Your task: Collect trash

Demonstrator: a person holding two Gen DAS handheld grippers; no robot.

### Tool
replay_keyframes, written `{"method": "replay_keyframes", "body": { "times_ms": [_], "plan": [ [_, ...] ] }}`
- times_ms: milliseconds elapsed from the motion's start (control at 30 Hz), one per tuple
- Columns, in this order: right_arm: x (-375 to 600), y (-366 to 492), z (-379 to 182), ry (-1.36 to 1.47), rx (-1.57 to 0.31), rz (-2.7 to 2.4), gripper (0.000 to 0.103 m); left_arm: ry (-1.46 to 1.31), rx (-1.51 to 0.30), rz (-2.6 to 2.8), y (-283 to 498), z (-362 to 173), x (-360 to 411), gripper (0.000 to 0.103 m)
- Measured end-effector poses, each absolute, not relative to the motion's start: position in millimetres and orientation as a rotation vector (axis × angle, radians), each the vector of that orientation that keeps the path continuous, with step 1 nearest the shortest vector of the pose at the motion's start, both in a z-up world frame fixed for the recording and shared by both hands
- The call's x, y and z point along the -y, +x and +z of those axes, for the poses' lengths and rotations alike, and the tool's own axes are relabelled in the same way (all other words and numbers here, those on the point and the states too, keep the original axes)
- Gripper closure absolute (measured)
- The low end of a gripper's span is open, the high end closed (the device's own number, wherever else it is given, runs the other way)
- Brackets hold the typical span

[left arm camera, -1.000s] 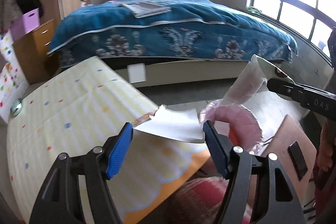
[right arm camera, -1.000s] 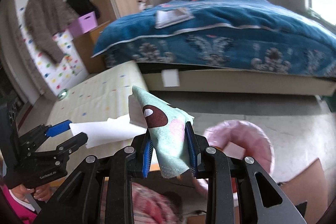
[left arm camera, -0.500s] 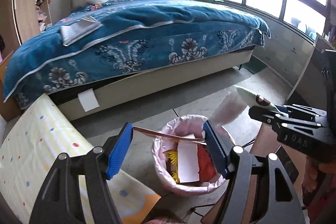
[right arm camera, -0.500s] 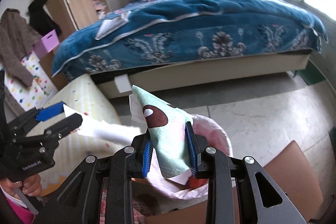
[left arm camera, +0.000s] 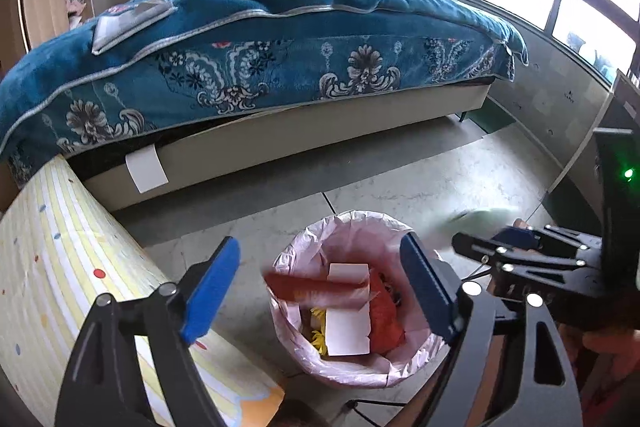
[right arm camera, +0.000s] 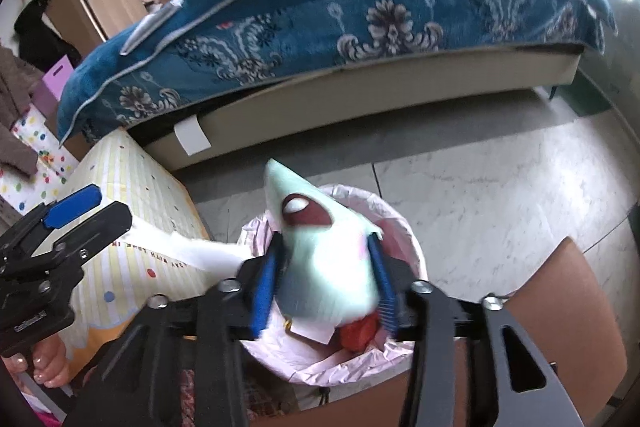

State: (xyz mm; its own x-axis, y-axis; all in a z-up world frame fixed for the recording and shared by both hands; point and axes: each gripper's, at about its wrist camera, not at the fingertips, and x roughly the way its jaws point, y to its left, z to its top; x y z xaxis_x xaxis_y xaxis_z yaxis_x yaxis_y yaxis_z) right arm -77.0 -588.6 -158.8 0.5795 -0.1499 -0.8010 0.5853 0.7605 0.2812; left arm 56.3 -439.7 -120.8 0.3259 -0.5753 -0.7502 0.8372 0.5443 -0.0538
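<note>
Poised over the pink-lined bin (left arm camera: 344,217) with both tools

On the left gripper (left arm camera: 320,247): jaws spread wide and opening further, pinching nothing. Between them, clear of both pads, a red-and-white paper wrapper (left arm camera: 316,287), blurred, just above the trash lying in the bin

On the right gripper (right arm camera: 324,241): jaws opening too, with a mint-green wrapper (right arm camera: 328,259) bearing a brown oval standing loose between the blue pads (right arm camera: 264,287), smeared as if slipping down. Cannot tell whether an edge brushes a pad

Judging by look: both pieces thin, light and floppy, with no weight to speak of and nothing fragile. Likely to flutter and drift sideways rather than drop straight, so best let go low and centred over the liner. Slick-looking printed film on the mint piece, so prone to cling to a pad or to spring open once freed

For any regrasp: pinch flat across a folded or doubled part near the middle, not at a single corner, to keep from tearing or sliding out

Just beside the bin, a yellow striped mat (left arm camera: 60,267); worth keeping the drop away from that side
</note>
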Motion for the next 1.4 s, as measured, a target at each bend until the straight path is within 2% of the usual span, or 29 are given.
{"method": "replay_keyframes", "body": {
  "times_ms": [67,333,467,500,600,1000,1400],
  "plan": [
    [590.4,-75.5,-162.8,0.575,-0.86,-0.457,0.048,0.371,-0.806,-0.949,58.3,-121.1,437.5,0.022],
    [581.6,-88.5,-161.1,0.592,-0.825,-0.474,0.041,0.371,-0.784,-0.854,53.4,-111.8,411.8,0.017],
    [570.8,-86.7,-153.0,0.58,-0.824,-0.48,0.029,0.363,-0.774,-0.835,43.9,-100.9,395.3,0.008],
    [562.7,-90.5,-146.7,0.561,-0.814,-0.482,0.022,0.362,-0.765,-0.829,41.0,-97.0,391.0,0.008],
    [556.0,-91.2,-137.3,0.543,-0.803,-0.476,0.016,0.364,-0.742,-0.799,32.4,-83.7,375.5,0.007],
    [489.2,-106.0,-77.7,0.432,-0.736,-0.415,0.012,0.337,-0.72,-0.674,14.0,-50.8,298.3,0.007],
    [409.8,-103.3,-24.3,0.313,-0.663,-0.257,0.009,0.253,-0.728,-0.432,6.3,-22.8,171.2,0.007]
  ]
}}
